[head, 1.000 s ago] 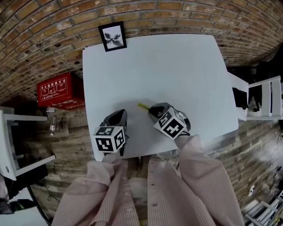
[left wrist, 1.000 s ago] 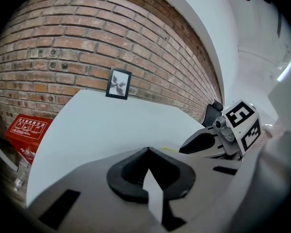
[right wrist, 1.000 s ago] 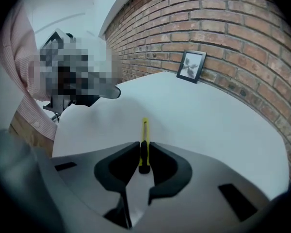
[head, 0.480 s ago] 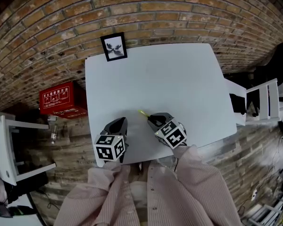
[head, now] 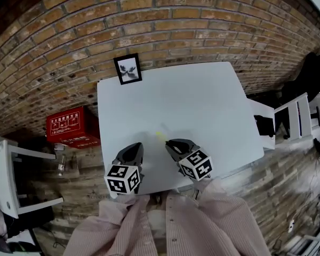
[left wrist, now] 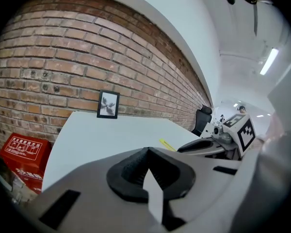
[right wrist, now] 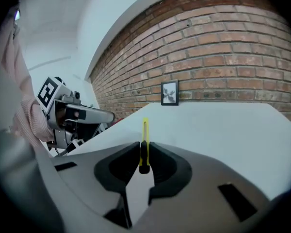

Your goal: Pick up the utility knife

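Observation:
The utility knife (right wrist: pixel 144 139) is slim, yellow and black. My right gripper (right wrist: pixel 144 153) is shut on its black rear end, and the yellow front sticks out ahead, off the white table (head: pixel 202 100). From the head view only the knife's yellow tip (head: pixel 160 135) shows, just ahead of the right gripper (head: pixel 170 143). My left gripper (head: pixel 135 148) hovers over the table's near left edge with its jaws together and nothing between them. In the left gripper view its pads (left wrist: pixel 146 165) meet, and the knife (left wrist: pixel 166 144) and the right gripper (left wrist: pixel 206 145) are to the right.
A black-framed picture (head: pixel 127 69) leans against the brick wall at the table's far left corner. A red box (head: pixel 71 125) sits on the floor to the left. White chairs stand at the left (head: pixel 5 175) and the right (head: pixel 288 116).
Both grippers have risen above the table, the right one still holding the knife and rolled a little. The head view has tilted, so the table sits lower in the picture.

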The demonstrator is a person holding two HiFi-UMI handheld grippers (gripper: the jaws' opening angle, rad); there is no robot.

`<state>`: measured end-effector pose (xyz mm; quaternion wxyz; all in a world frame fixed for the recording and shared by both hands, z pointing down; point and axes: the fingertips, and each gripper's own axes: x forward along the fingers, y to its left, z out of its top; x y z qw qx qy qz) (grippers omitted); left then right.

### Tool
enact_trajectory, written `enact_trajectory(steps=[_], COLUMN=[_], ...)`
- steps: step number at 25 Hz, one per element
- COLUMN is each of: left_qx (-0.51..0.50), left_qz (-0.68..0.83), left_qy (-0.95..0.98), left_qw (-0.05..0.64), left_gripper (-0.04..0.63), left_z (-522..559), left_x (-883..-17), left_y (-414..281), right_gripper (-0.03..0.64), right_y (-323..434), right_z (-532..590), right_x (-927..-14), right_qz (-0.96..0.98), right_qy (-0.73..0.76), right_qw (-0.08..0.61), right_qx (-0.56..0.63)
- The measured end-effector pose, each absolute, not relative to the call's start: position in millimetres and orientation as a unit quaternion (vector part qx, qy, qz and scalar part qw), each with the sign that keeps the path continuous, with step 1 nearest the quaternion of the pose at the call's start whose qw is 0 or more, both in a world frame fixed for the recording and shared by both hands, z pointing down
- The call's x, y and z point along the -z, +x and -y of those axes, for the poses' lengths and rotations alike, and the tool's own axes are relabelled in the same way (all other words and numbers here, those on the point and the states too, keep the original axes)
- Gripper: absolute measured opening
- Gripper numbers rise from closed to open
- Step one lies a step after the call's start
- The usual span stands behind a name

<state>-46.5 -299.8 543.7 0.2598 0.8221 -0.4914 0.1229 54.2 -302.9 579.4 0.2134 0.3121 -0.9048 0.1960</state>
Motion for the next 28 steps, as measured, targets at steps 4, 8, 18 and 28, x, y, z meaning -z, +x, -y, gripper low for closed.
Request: enact_trajectory(steps=[4,8,18,28], left_qx=[-0.11,-0.098,-0.061,-0.04], left_qz=[0.489,0.491,0.514,0.522], left_qy=[0.832,0.839,0.839,0.843], left_qw=[0.235,0.214,0.168,0.122], left_gripper=[-0.006,-0.006,-0.006,-0.006], left_z=[301.5,302.5,303.8,308.7], left_x=[-526.0,-510.2,-463.6,-425.4], left_y=[-44.8,-46.6,-62.6,-70.8], right_gripper=[0.064,0.064,0.064,0.064], right_y=[58.0,62.6,88.4,113.8], right_z=[303.1,304.4,310.7,314.7], right_x=[-556.7,-532.7,-477.4,-427.3], right_qz=[0.909,0.911,0.906,0.895], right_qy=[0.328,0.343,0.389,0.428], right_qw=[0.17,0.125,0.034,-0.025], right_qx=[-0.192,-0.189,-0.165,-0.125])
